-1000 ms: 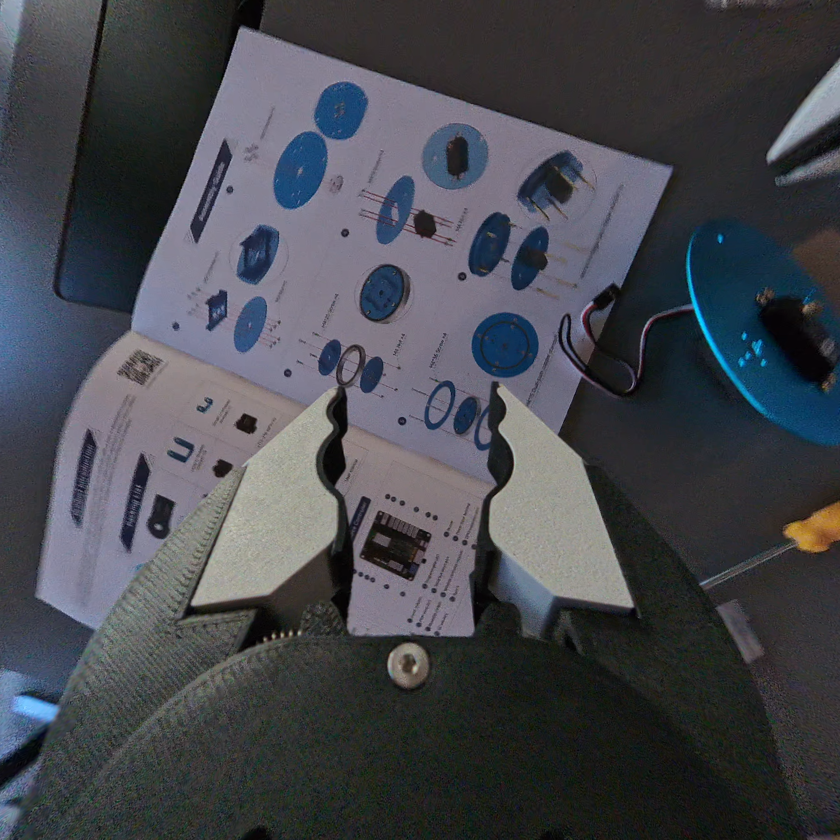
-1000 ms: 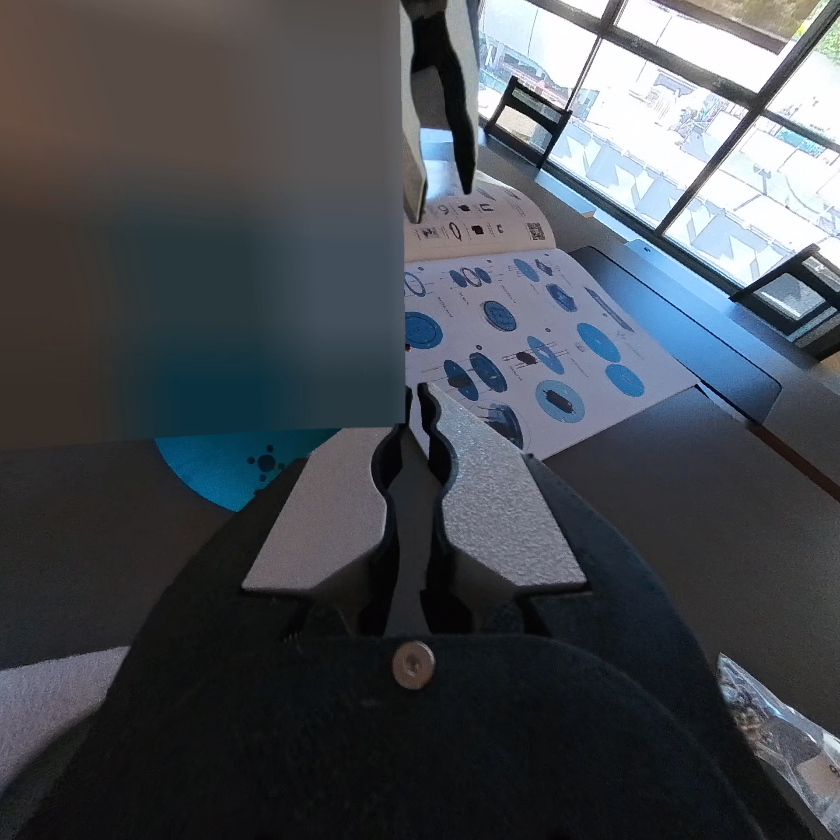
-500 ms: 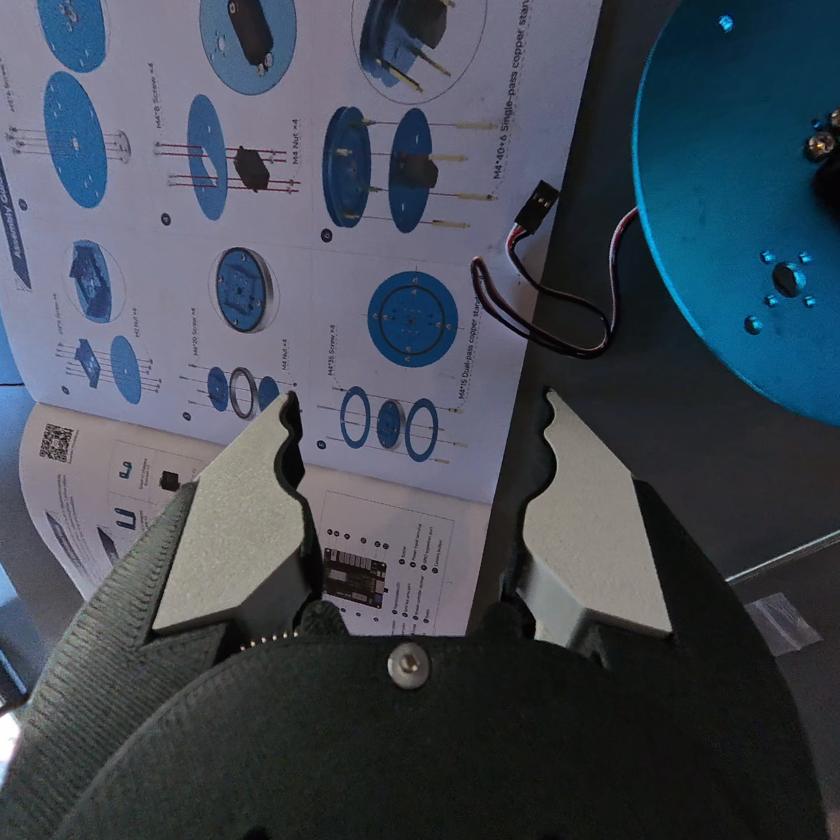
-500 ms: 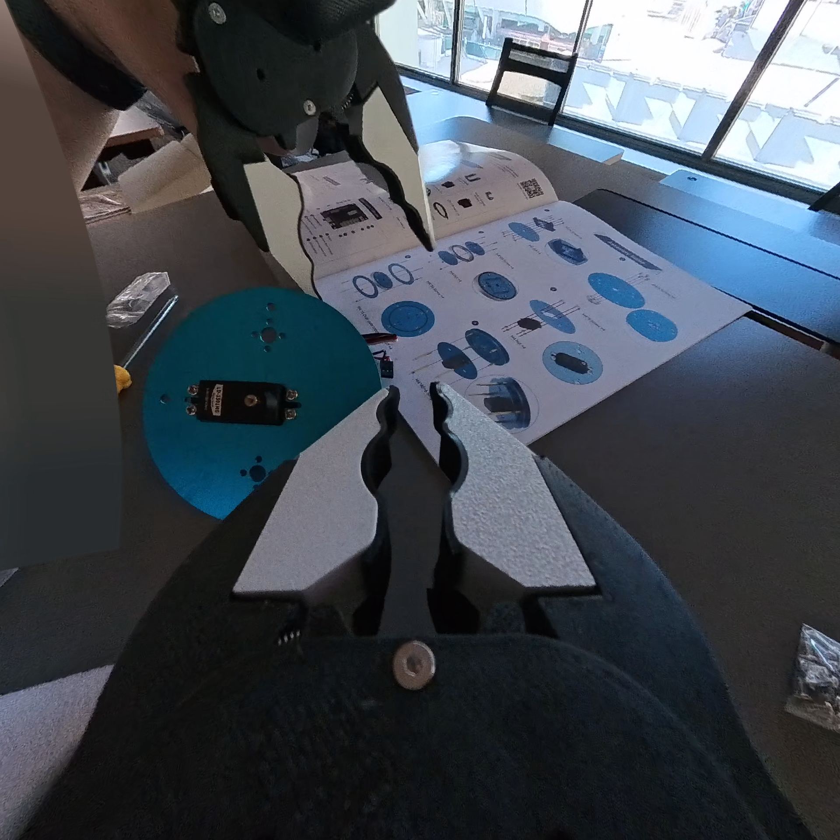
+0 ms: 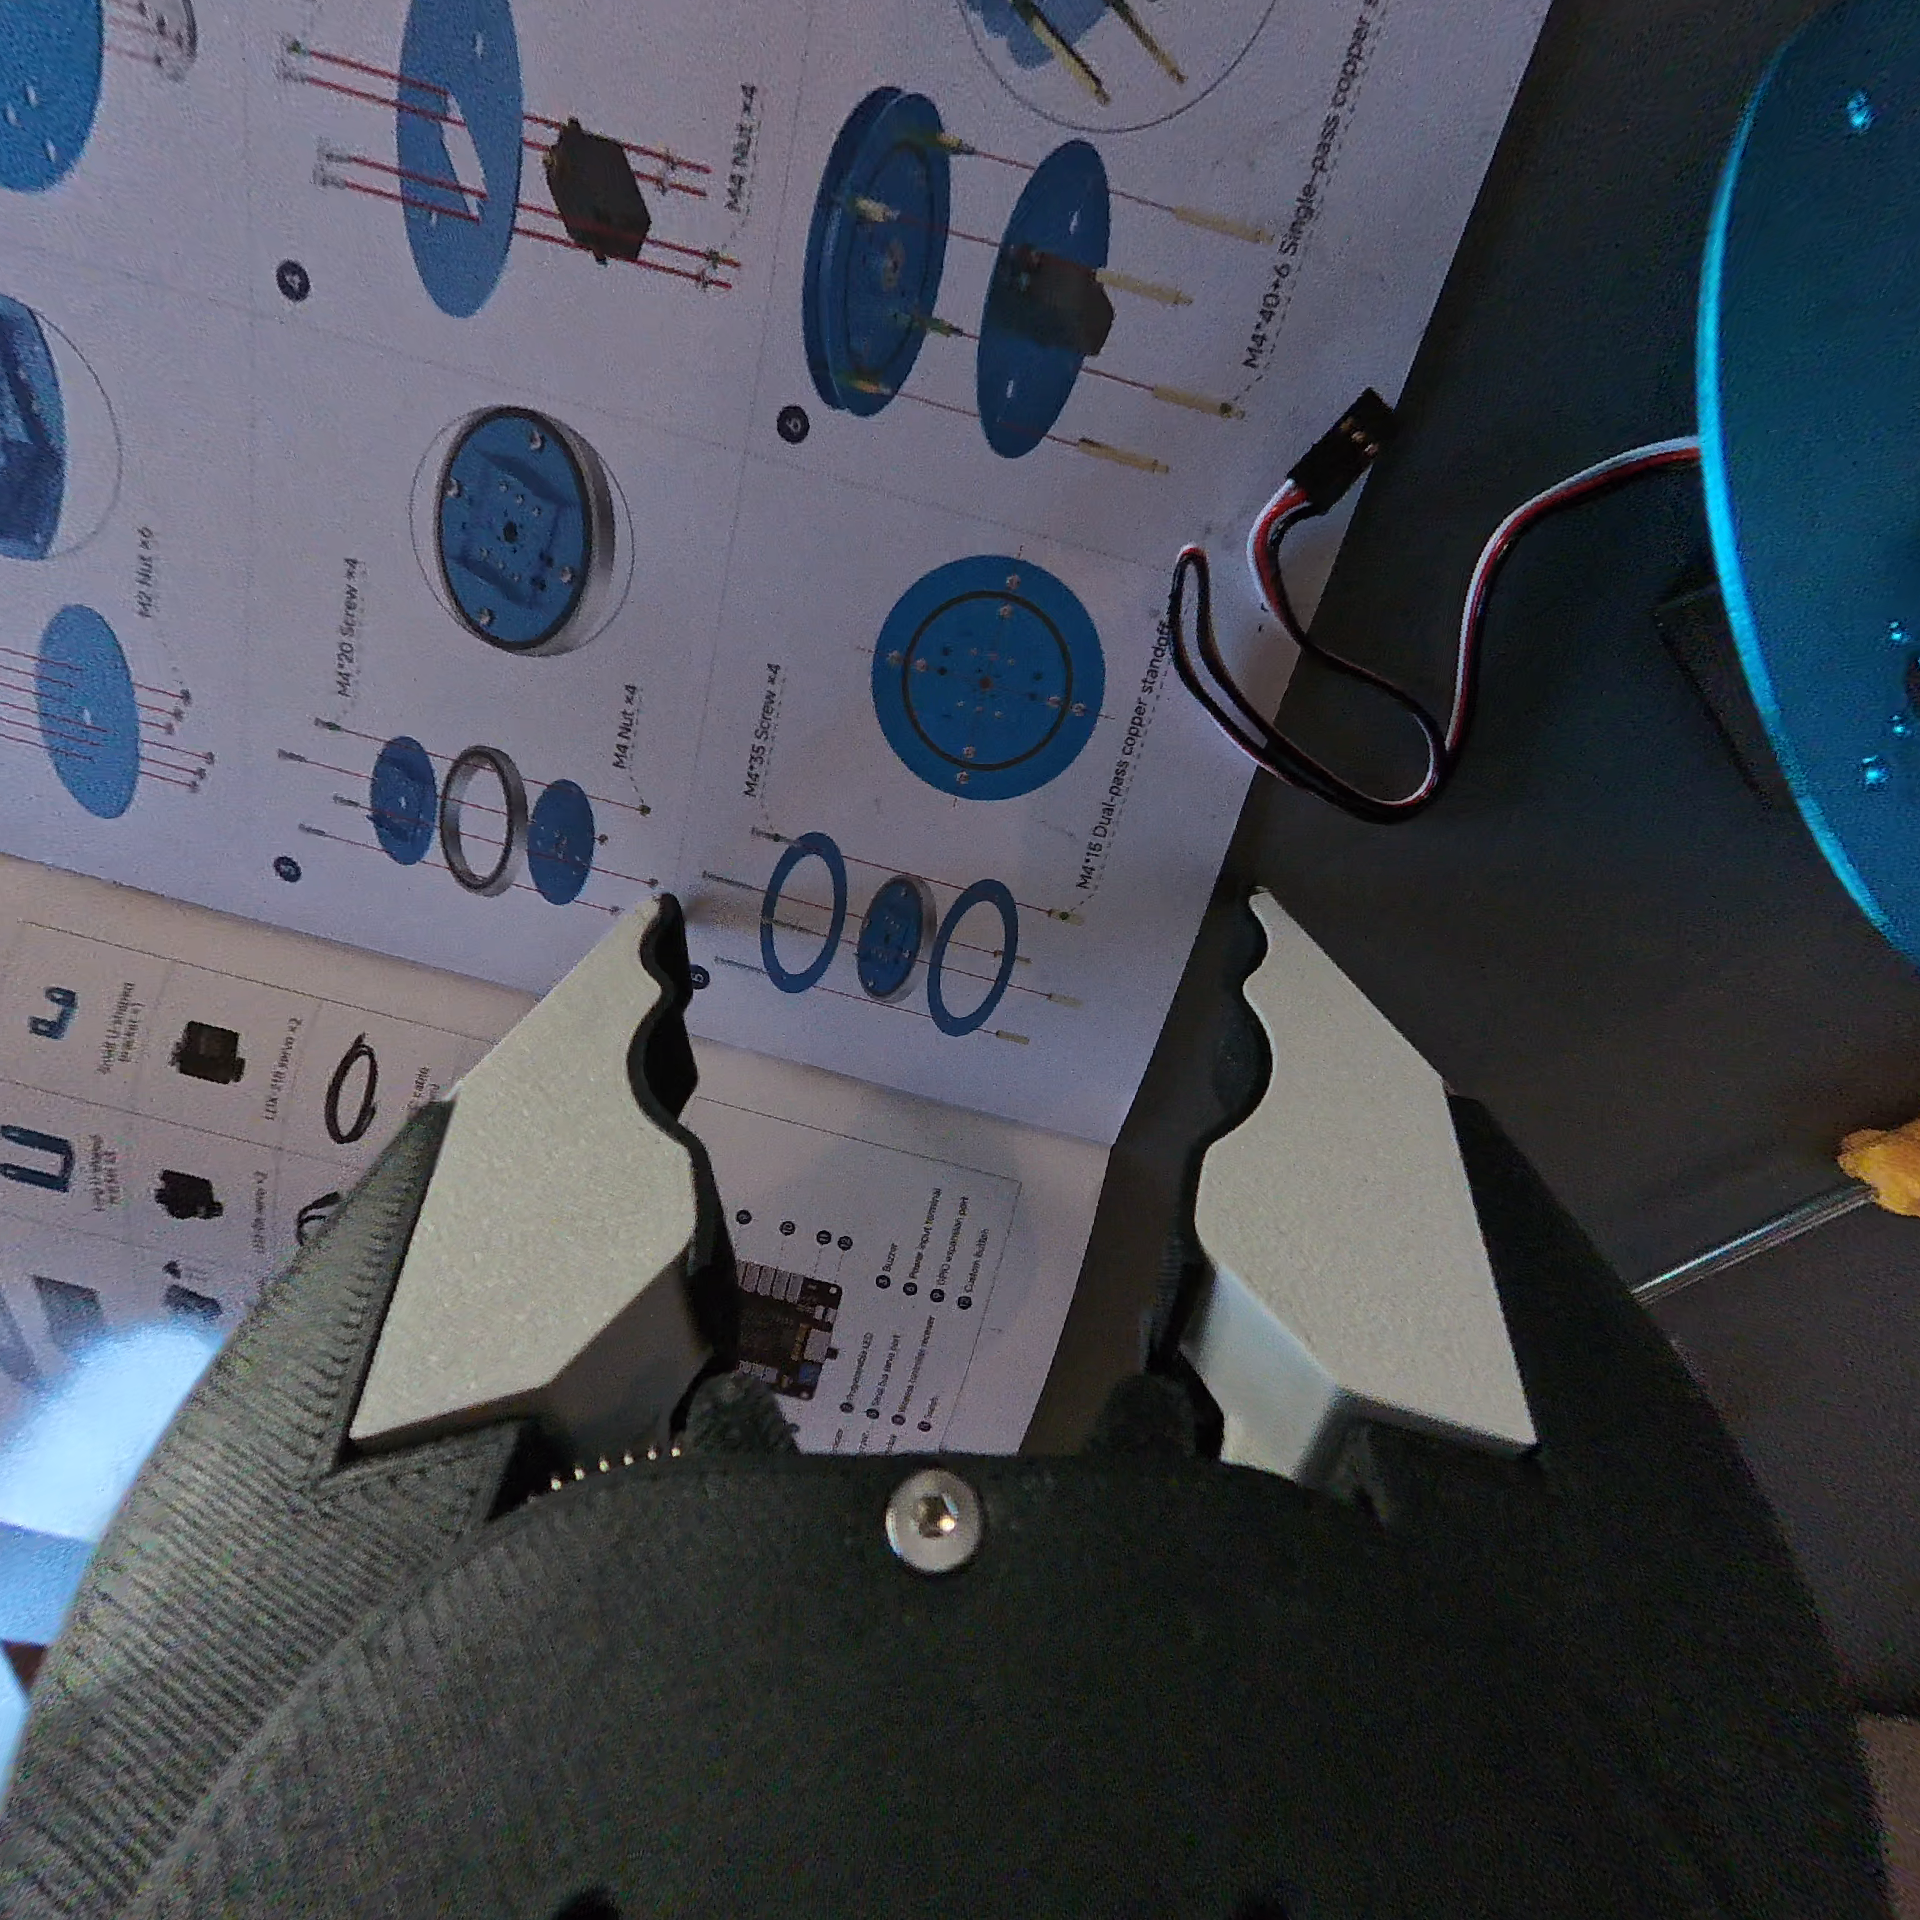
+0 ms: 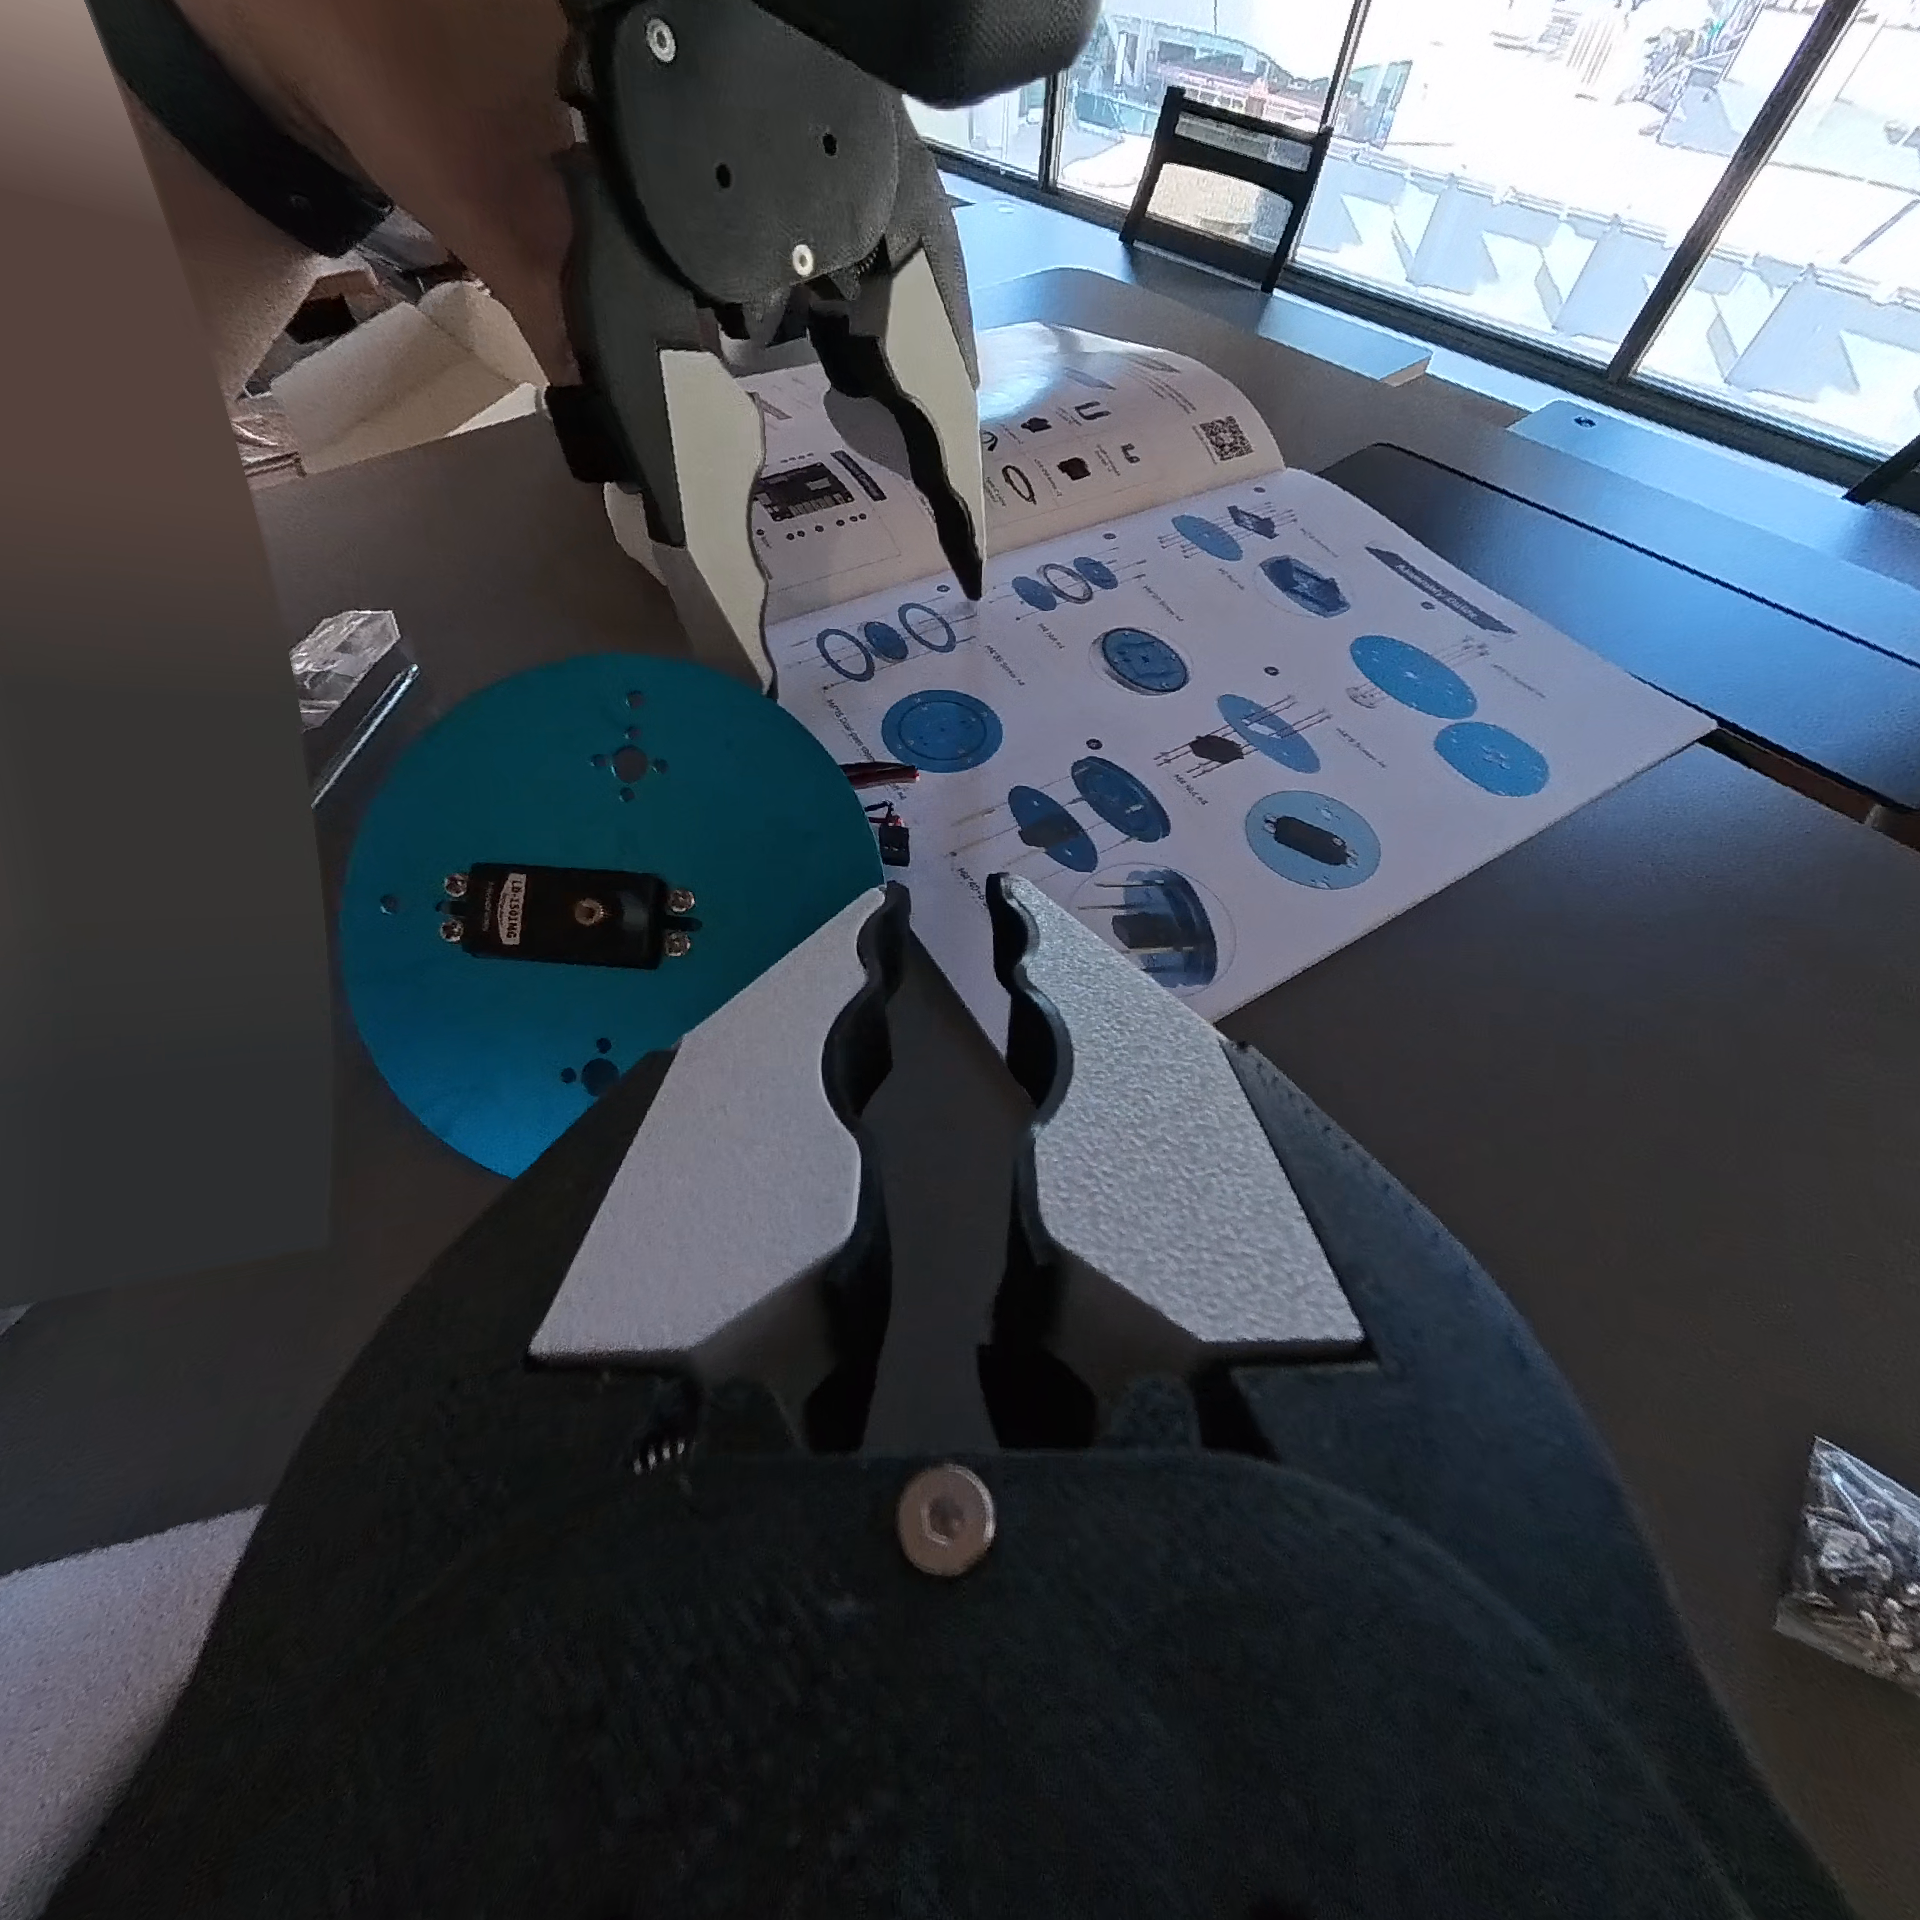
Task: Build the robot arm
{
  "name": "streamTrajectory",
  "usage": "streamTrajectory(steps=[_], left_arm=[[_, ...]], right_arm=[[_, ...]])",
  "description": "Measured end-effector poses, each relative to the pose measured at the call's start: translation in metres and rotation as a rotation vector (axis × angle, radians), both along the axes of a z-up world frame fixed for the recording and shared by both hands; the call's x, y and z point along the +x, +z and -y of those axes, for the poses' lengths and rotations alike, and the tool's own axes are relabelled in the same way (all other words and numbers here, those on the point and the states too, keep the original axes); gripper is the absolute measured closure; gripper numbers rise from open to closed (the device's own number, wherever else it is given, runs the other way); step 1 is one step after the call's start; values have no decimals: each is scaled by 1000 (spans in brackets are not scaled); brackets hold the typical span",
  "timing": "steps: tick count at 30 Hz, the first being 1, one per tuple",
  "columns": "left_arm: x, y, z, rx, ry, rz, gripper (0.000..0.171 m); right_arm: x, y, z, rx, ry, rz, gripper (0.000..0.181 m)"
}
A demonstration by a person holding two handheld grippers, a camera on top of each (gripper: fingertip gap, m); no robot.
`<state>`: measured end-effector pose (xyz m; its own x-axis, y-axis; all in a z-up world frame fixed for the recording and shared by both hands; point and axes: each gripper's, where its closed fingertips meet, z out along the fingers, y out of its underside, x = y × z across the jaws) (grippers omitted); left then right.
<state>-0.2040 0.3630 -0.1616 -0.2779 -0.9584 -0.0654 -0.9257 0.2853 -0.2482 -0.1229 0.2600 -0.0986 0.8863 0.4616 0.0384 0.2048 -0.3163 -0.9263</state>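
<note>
My left gripper (image 5: 961,902) is open and empty. It hangs close over the right edge of an open assembly booklet (image 5: 727,520), one fingertip over the page and the other over the dark table. A blue round plate (image 5: 1818,499) lies to its right, with a red, white and black servo cable (image 5: 1351,727) looping onto the page. In the right wrist view the plate (image 6: 540,790) carries a black servo (image 6: 566,914). The left gripper (image 6: 871,639) also shows there, tips down at the booklet (image 6: 1299,727). My right gripper (image 6: 945,888) is empty, jaws a narrow gap apart, above the table beside the plate.
A screwdriver with an orange handle (image 5: 1886,1174) lies right of the left gripper. A bag of screws (image 6: 1860,1579) sits at the near right. A clear plastic bag (image 6: 343,655) lies left of the plate. White foam (image 6: 62,1662) is at the near left. A dark flat panel (image 6: 1662,582) lies beyond the booklet.
My left gripper has moved right and down, closer to the booklet's edge, and its jaws have opened wider. My right gripper's jaws have parted slightly, and it now faces the blue plate.
</note>
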Motion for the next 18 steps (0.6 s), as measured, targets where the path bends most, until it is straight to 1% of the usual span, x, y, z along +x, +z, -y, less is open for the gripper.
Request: streamTrajectory(steps=[3, 6, 8, 12, 15, 18], left_arm=[[0, -1, -2, -32, 16, 4, 70], [0, -1, -3, -27, 17, 7, 73], [0, 0, 0, -16, -5, 12, 76], [2, 2, -2, 43, -11, 11, 69], [3, 4, -5, 90, -3, 0, 66], [3, 4, -8, 100, 24, -13, 65]], right_arm=[[0, -2, -1, -8, 3, -6, 165], [2, -6, -2, -21, -2, -4, 165], [2, -8, -2, -28, -2, -14, 165], [4, -5, -2, -21, -7, -16, 165], [4, -3, -2, -16, -8, -10, 165], [4, -3, -2, -12, -6, -2, 165]])
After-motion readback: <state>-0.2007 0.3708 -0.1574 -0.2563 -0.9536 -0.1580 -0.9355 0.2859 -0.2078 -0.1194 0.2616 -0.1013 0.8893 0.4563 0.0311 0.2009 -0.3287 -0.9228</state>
